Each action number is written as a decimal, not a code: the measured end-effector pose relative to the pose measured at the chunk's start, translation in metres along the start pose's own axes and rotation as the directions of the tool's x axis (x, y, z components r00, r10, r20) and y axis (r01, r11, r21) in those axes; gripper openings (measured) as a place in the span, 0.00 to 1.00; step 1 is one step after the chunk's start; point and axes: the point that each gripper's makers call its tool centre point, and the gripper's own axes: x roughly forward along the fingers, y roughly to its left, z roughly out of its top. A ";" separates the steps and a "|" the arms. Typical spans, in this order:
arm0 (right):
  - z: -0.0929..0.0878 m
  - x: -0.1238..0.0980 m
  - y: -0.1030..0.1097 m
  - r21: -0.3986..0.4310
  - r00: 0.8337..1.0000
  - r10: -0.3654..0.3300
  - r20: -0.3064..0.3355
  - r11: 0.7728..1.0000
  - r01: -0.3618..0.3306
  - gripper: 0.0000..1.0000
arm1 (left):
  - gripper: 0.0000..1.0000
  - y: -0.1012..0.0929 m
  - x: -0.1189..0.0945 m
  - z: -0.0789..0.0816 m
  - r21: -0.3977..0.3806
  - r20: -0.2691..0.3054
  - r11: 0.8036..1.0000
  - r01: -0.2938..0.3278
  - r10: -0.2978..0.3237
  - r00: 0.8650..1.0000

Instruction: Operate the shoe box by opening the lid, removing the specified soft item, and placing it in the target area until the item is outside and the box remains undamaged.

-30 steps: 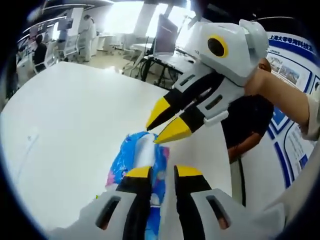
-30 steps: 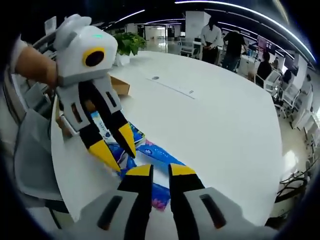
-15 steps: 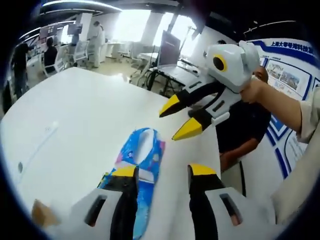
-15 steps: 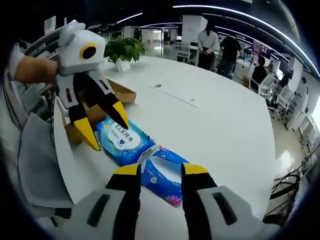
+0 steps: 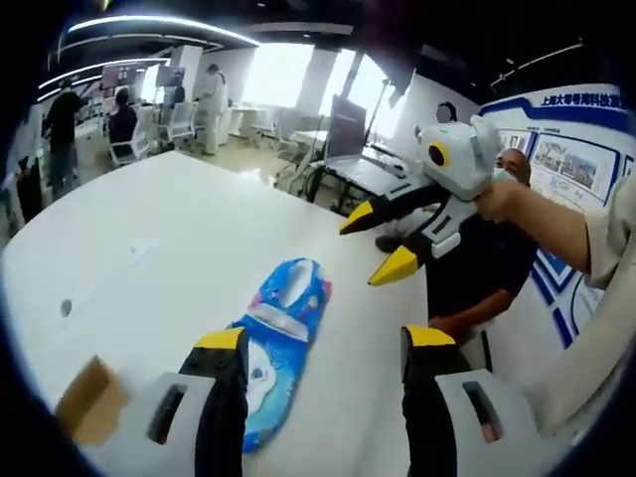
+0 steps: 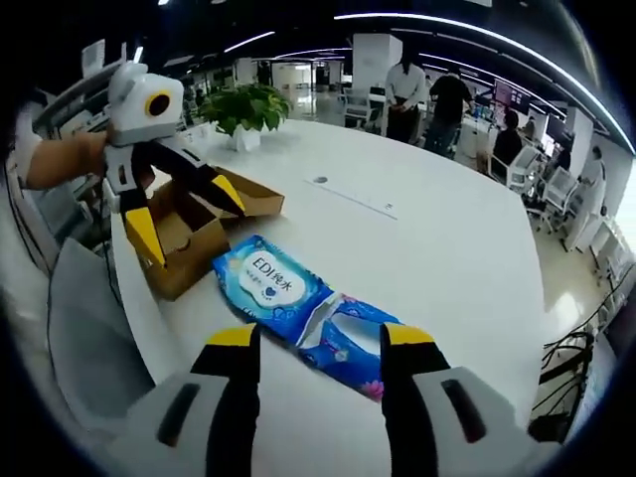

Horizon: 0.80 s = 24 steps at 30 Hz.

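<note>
Blue tissue pack (image 6: 298, 301): lies flat on the white table (image 6: 447, 248), just beside the cardboard shoe box (image 6: 194, 224), outside it.
Right gripper (image 6: 320, 343): jaws wide, empty, hovering above the pack.
Left gripper (image 5: 323, 343): jaws wide, empty.
Shoe box: open, near the table edge.
Risk: a gripper swinging low could likely knock the box off or crush a flap.
Plant (image 6: 243, 104): well apart.

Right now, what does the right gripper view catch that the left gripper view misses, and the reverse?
Right gripper view: the open cardboard box, a potted plant and the white label on the blue packet. Left gripper view: a blue-and-white wall poster and a person in dark clothes beyond the table's edge. Both: the blue packet lying flat on the white table, and both tongs, left and right, open.
</note>
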 end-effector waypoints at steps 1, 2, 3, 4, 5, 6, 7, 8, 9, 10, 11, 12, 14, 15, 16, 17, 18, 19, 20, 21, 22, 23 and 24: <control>0.001 -0.002 0.001 0.001 1.000 -0.003 0.002 1.000 0.003 0.48 | 0.66 0.000 -0.004 0.001 0.003 0.011 1.000 -0.008 0.008 1.000; 0.002 -0.004 0.003 0.002 1.000 -0.011 0.009 1.000 0.011 0.48 | 0.68 -0.001 -0.009 0.003 0.004 0.032 1.000 -0.013 0.013 0.999; 0.004 -0.006 0.005 0.006 1.000 -0.016 0.019 1.000 0.016 0.48 | 0.71 -0.001 -0.013 0.004 0.002 0.044 1.000 -0.016 0.016 0.999; 0.005 -0.008 0.007 0.021 0.999 -0.020 0.030 1.000 0.019 0.49 | 0.73 -0.002 -0.019 0.005 -0.001 0.059 1.000 -0.020 0.020 0.998; 0.006 -0.009 0.010 0.028 0.999 -0.019 0.037 0.999 0.018 0.50 | 0.76 -0.002 -0.023 0.005 -0.002 0.066 1.000 -0.025 0.025 0.998; 0.008 -0.011 0.014 0.034 0.999 -0.017 0.042 0.999 0.016 0.51 | 0.76 -0.002 -0.027 0.006 -0.002 0.075 0.999 -0.032 0.032 0.997; 0.008 -0.011 0.017 0.038 0.999 -0.016 0.044 0.999 0.014 0.52 | 0.77 -0.001 -0.034 0.006 -0.004 0.084 0.999 -0.041 0.041 0.996; 0.008 -0.012 0.021 0.040 0.999 -0.015 0.044 0.999 0.013 0.53 | 0.78 -0.001 -0.040 0.006 -0.009 0.096 0.999 -0.049 0.050 0.994; 0.009 -0.013 0.024 0.039 0.999 -0.015 0.043 0.999 0.013 0.55 | 0.79 -0.001 -0.044 0.005 -0.013 0.103 0.999 -0.053 0.054 0.993; 0.009 -0.013 0.028 0.032 0.999 -0.018 0.045 0.999 0.017 0.56 | 0.80 -0.001 -0.048 0.004 -0.017 0.106 0.998 -0.054 0.056 0.993; 0.010 -0.014 0.030 0.028 0.999 -0.020 0.046 0.999 0.019 0.57 | 0.80 -0.002 -0.055 0.001 -0.017 0.108 0.998 -0.055 0.056 0.993; 0.011 -0.014 0.033 0.025 0.999 -0.019 0.048 1.000 0.018 0.59 | 0.80 -0.002 -0.058 -0.001 -0.015 0.111 0.998 -0.057 0.059 0.992; 0.013 -0.016 0.040 0.019 0.999 -0.016 0.051 1.000 0.015 0.61 | 0.81 -0.001 -0.066 -0.008 -0.009 0.108 0.997 -0.074 0.074 0.991; 0.015 -0.017 0.042 0.012 0.998 -0.018 0.056 1.000 0.017 0.62 | 0.83 0.000 -0.069 -0.010 -0.009 0.105 0.997 -0.076 0.077 0.991; 0.016 -0.017 0.044 0.010 0.998 -0.019 0.059 1.000 0.019 0.63 | 0.85 0.001 -0.074 -0.013 -0.015 0.106 0.996 -0.085 0.086 0.991; 0.018 -0.018 0.045 0.009 0.998 -0.020 0.061 1.000 0.020 0.64 | 0.86 0.001 -0.077 -0.013 -0.019 0.112 0.996 -0.092 0.093 0.989; 0.020 -0.019 0.048 0.008 0.998 -0.022 0.064 1.000 0.021 0.66 | 0.87 0.003 -0.083 -0.015 -0.027 0.124 0.994 -0.106 0.108 0.986; 0.021 -0.020 0.049 0.008 0.997 -0.024 0.067 1.000 0.024 0.66 | 0.88 0.004 -0.088 -0.015 -0.036 0.131 0.993 -0.114 0.118 0.984; 0.023 -0.021 0.050 0.007 0.997 -0.026 0.073 1.000 0.026 0.67 | 0.88 0.005 -0.094 -0.017 -0.046 0.137 0.991 -0.127 0.133 0.982; 0.025 -0.022 0.052 0.007 0.997 -0.027 0.078 1.000 0.027 0.69 | 0.89 0.007 -0.099 -0.018 -0.050 0.142 0.989 -0.141 0.147 0.979; 0.028 -0.023 0.053 0.007 0.996 -0.032 0.081 0.999 0.031 0.71 | 0.88 0.009 -0.103 -0.020 -0.052 0.146 0.986 -0.157 0.163 0.976; 0.029 -0.023 0.055 0.006 0.996 -0.034 0.081 0.999 0.034 0.73 | 0.87 0.011 -0.108 -0.021 -0.047 0.151 0.983 -0.176 0.182 0.972; 0.030 -0.023 0.056 0.006 0.996 -0.041 0.078 0.999 0.041 0.75 | 0.88 0.012 -0.113 -0.022 -0.043 0.155 0.980 -0.193 0.198 0.968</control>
